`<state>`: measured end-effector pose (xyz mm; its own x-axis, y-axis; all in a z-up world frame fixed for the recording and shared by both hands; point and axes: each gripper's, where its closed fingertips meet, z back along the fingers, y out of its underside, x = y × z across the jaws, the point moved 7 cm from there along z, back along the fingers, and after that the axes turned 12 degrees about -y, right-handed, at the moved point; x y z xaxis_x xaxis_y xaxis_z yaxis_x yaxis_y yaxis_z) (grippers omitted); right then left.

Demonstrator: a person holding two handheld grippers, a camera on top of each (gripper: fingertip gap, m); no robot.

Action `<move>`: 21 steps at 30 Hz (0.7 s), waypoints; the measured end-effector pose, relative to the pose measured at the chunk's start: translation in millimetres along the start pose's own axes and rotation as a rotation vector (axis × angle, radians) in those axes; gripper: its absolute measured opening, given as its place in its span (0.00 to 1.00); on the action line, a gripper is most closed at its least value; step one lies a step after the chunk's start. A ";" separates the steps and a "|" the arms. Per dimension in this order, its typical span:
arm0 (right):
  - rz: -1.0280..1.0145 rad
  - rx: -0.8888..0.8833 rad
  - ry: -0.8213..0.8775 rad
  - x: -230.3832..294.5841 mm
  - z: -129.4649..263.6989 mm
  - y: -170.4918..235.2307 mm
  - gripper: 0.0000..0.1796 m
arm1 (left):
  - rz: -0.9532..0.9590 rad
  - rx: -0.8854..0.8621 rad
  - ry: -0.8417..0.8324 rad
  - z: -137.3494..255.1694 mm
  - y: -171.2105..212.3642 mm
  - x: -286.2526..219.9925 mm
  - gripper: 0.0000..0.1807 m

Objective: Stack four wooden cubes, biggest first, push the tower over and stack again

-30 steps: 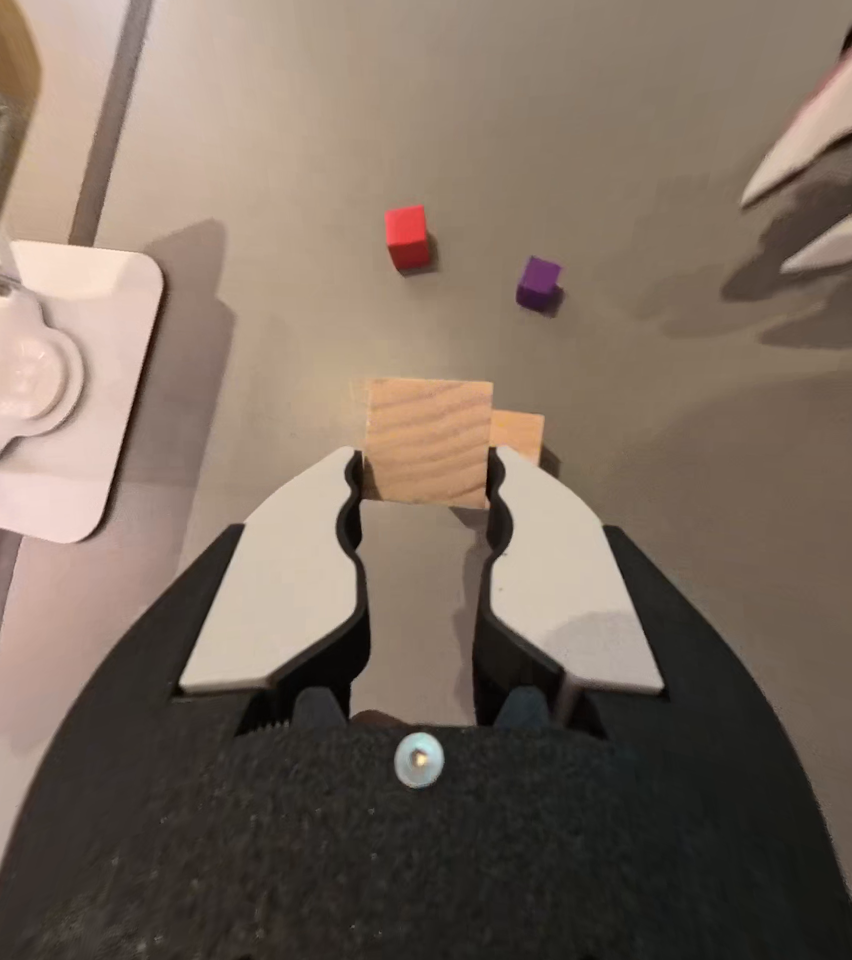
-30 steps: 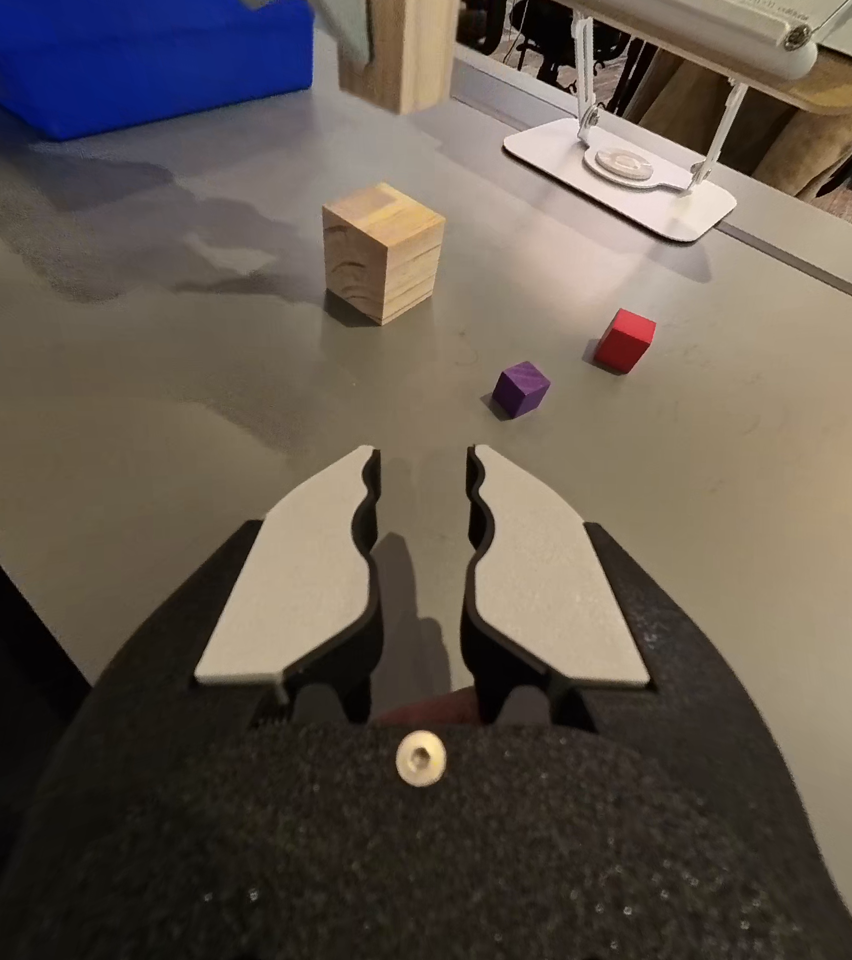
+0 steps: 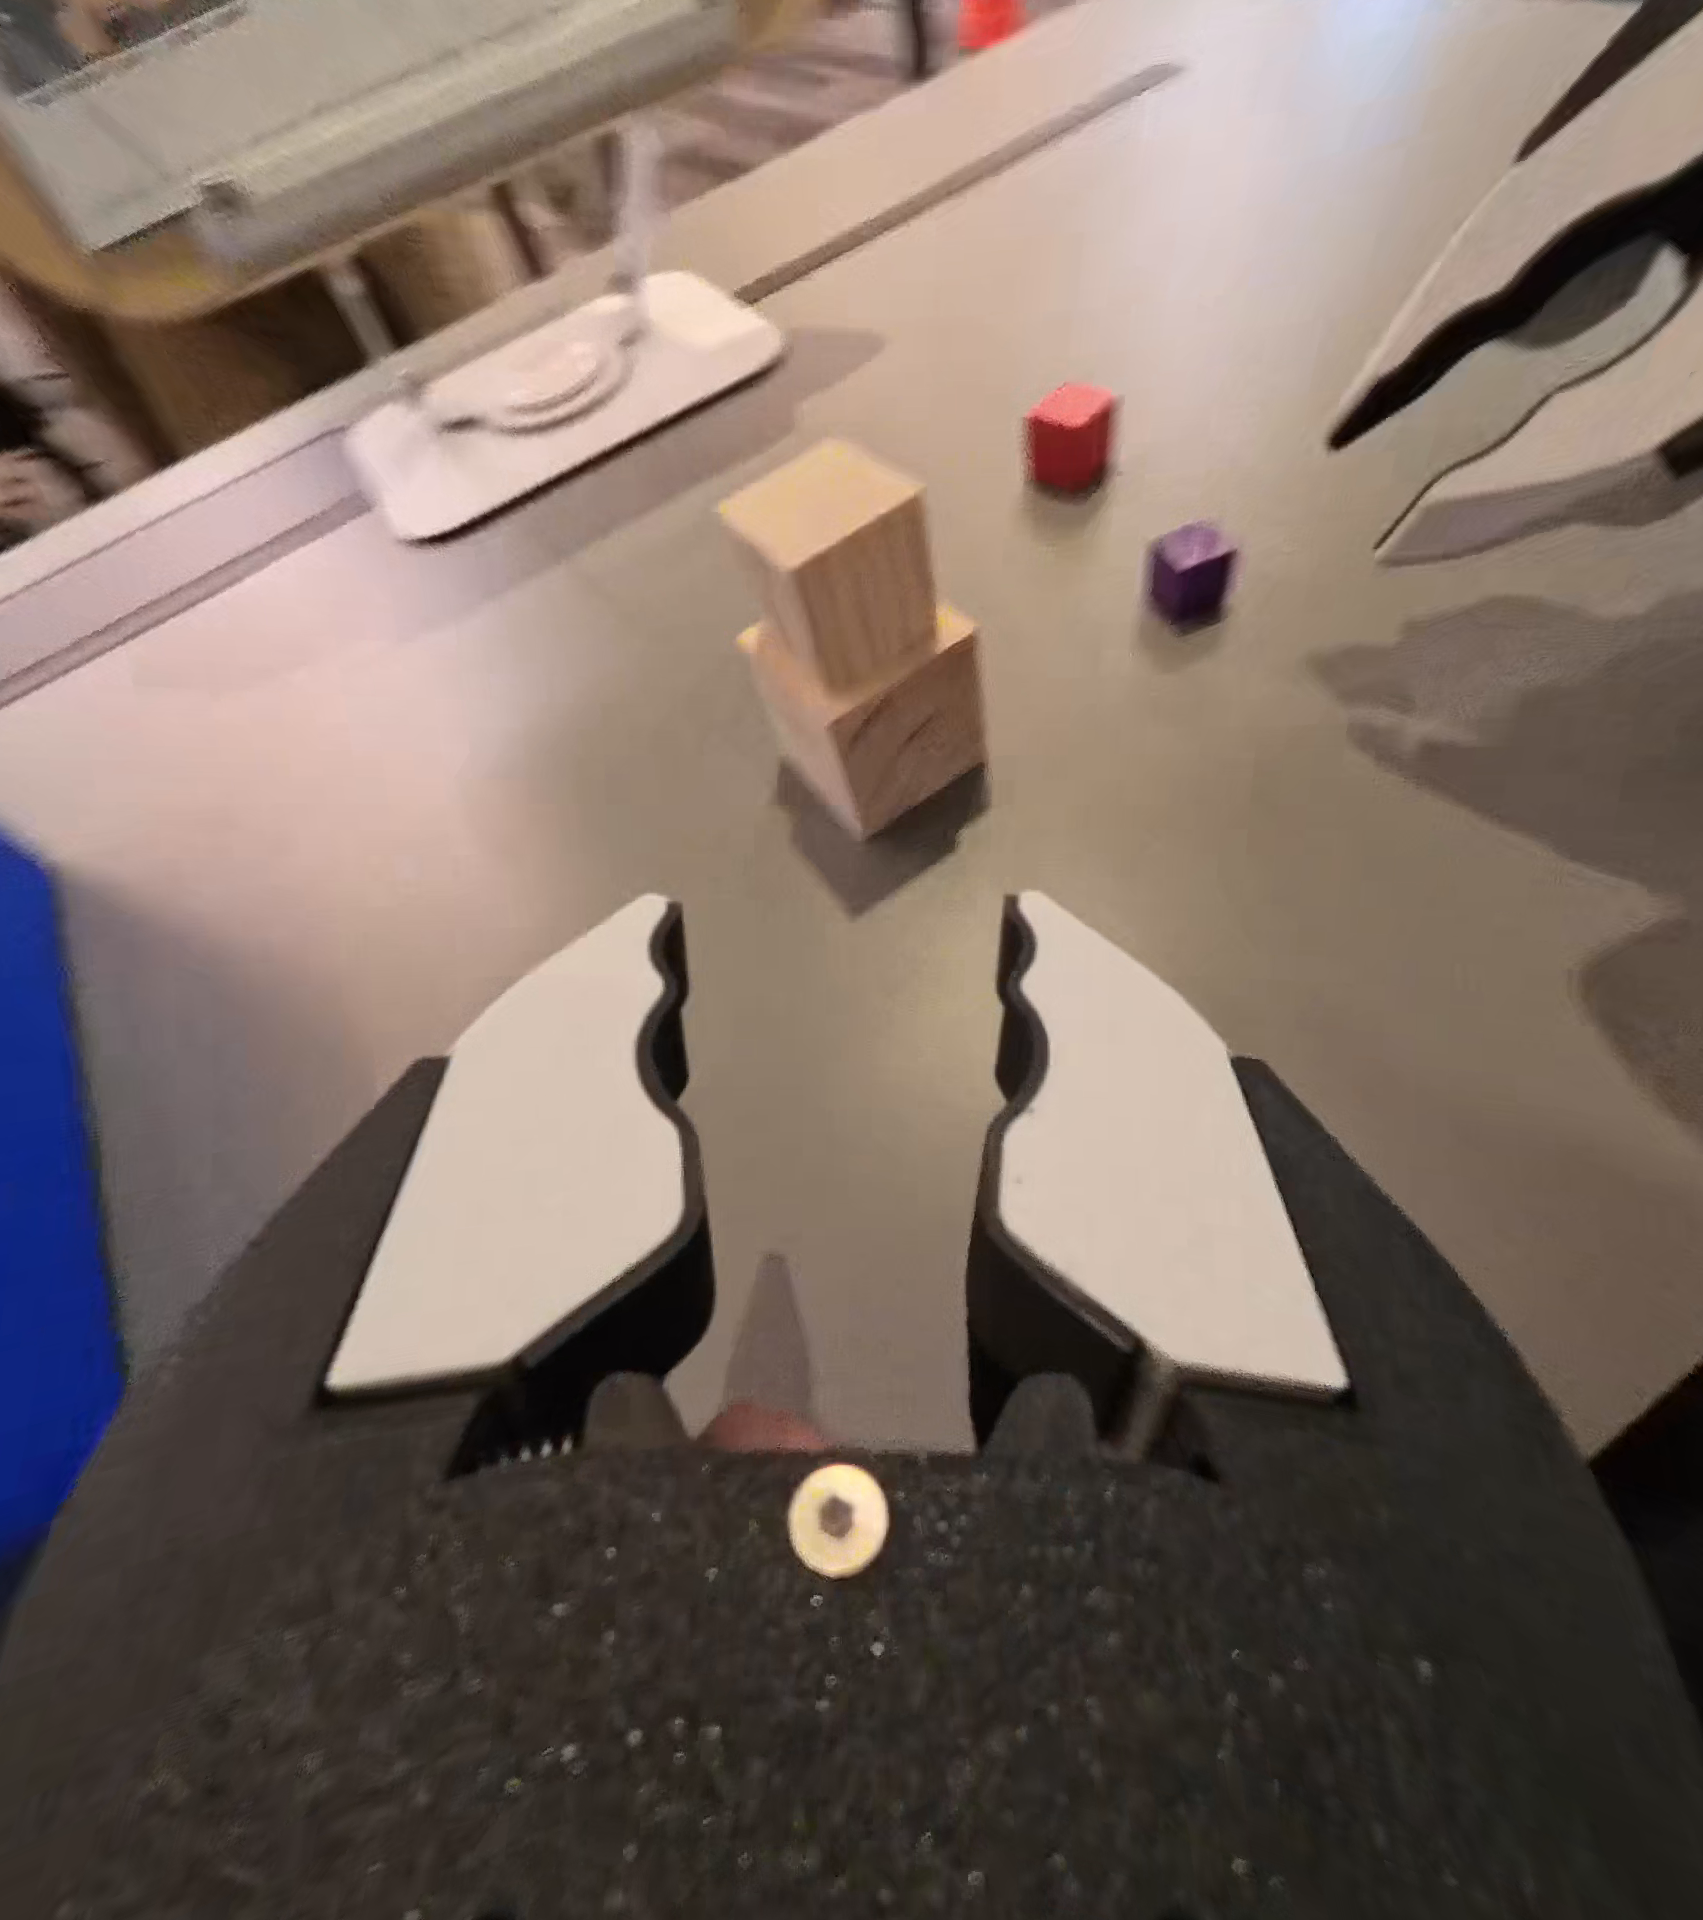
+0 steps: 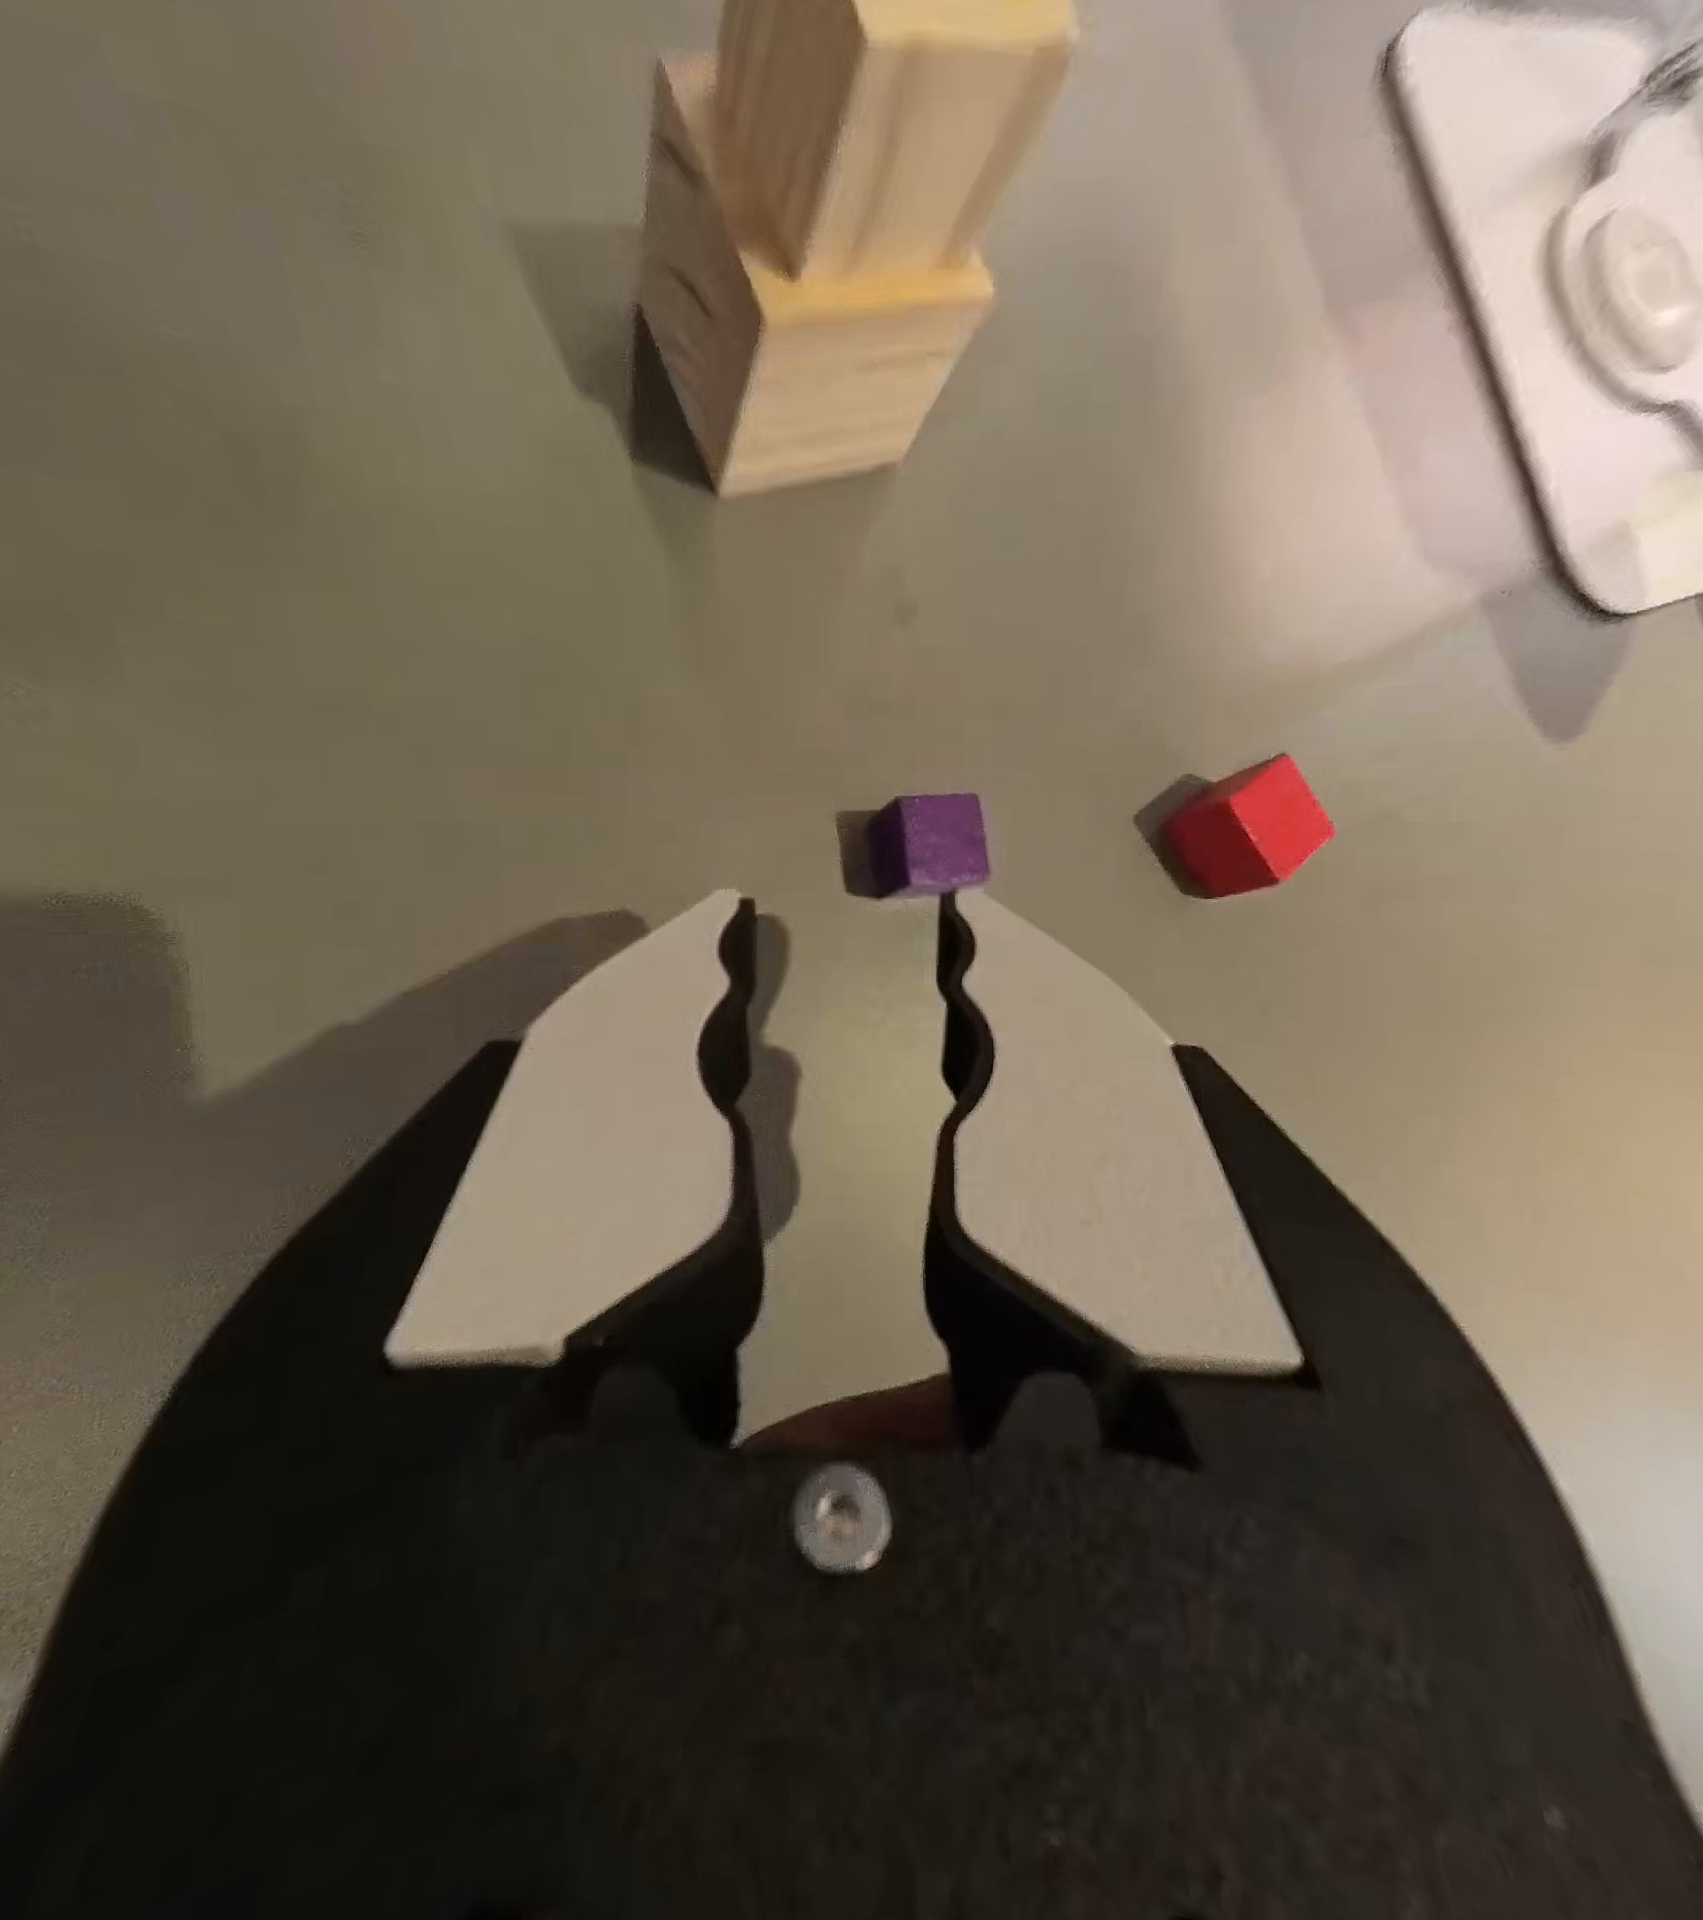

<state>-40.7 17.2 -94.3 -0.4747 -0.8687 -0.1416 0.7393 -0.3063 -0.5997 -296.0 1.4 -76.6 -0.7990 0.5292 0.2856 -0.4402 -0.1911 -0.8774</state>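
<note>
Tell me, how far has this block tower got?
Two of four are up: the smaller plain wooden cube sits on the bigger one. Nothing is in hand; the left gripper is open and empty, the open right gripper is nearing the purple cube. It and the red cube remain, then toppling and restacking.

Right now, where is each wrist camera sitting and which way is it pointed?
Left wrist view: behind the open left gripper, facing across the grey table at the two stacked wooden cubes; the right gripper's fingers show top right.
Right wrist view: above the open right gripper, tilted steeply down; purple cube just past its tips.
Shared: stack, purple cube, red cube, white stand base.
</note>
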 end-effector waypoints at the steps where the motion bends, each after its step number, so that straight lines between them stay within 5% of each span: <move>1: 0.001 0.023 -0.054 -8.0 -6.1 -1.0 0.19 | 0.044 0.002 -0.066 7.7 7.5 -0.3 0.30; 14: -0.066 0.157 -0.056 -112.8 -20.9 -13.0 0.22 | 0.025 -0.014 -0.101 23.9 27.6 -20.3 0.28; 21: 0.130 0.318 -0.159 -129.4 -39.9 -10.5 0.25 | 0.016 -0.032 -0.067 27.0 25.5 -22.2 0.28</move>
<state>-6.1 148.4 -101.1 -0.3053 -0.9503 -0.0612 0.9118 -0.2732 -0.3065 -300.6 -37.5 -94.9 -0.8318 0.4695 0.2961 -0.4149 -0.1714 -0.8936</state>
